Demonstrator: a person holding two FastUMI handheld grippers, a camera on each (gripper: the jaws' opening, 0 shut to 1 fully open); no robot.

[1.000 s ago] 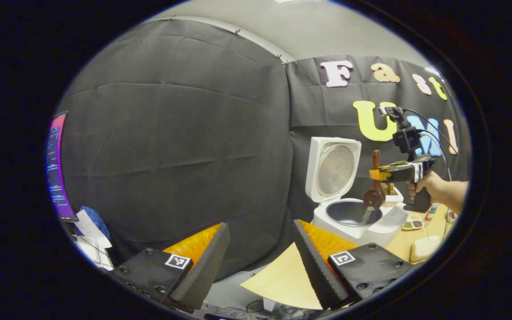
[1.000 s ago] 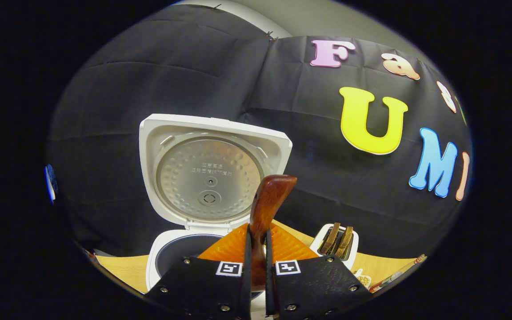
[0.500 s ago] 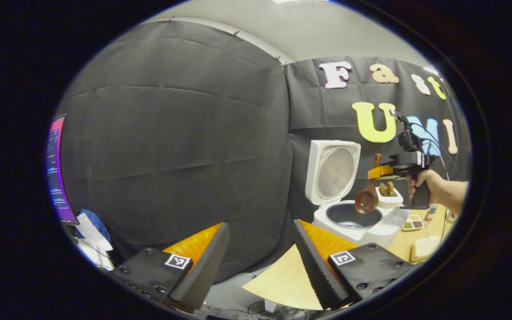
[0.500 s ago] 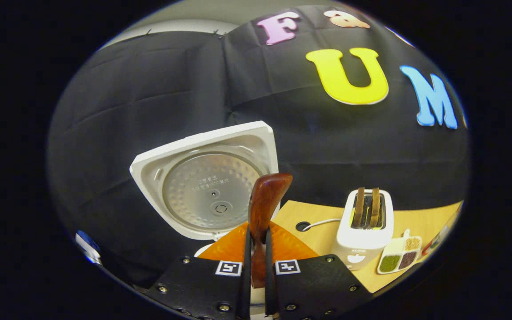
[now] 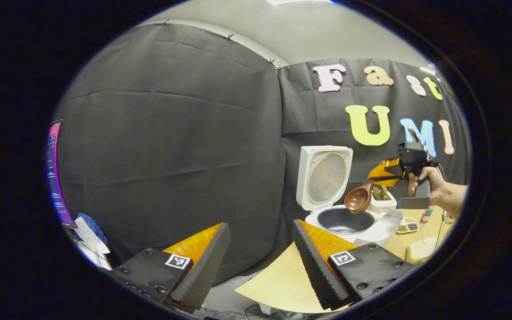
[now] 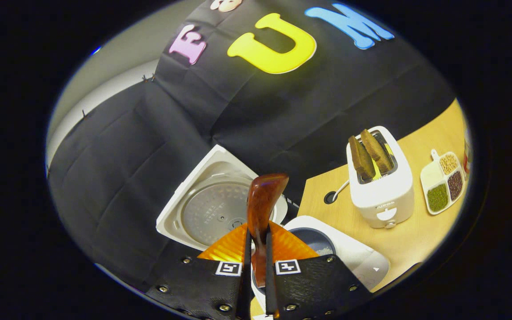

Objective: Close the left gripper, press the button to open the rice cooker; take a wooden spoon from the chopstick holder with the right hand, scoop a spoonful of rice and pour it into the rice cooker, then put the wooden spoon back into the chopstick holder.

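step in hand: the rice cooker (image 5: 345, 209) stands open, lid up, and the wooden spoon (image 5: 359, 198) is over its pot; judged, the pour is finished or finishing and the return to the holder comes next.
right gripper (image 6: 256, 249): jaws narrow, both fingers pressed on the spoon's handle, which rises between them in the right gripper view. in the left gripper view this tool (image 5: 391, 174) is held by a hand (image 5: 427, 182) at the far right, above the cooker.
wooden spoon: bowl tipped low, hanging just over the near right rim of the pot; whether any rice is left in it cannot be told.
rice cooker: on the table (image 6: 398, 249), left of the white holder; a few pale grains seem to lie in the dark pot (image 6: 316, 242).
left gripper (image 5: 260, 262): fingers wide apart, holding nothing, well to the near left of the cooker.
chopstick holder (image 6: 382, 182): a white slotted box, to all looks a toaster, with two brown upright pieces in its slots; it stands just right of the cooker, and a divided dish of grains (image 6: 443, 182) lies to its right.
next move: judged, level the spoon, carry it right to the holder, bring it upright over a free slot, lower it, then open the fingers. the slots look narrow and partly taken, so alignment matters.
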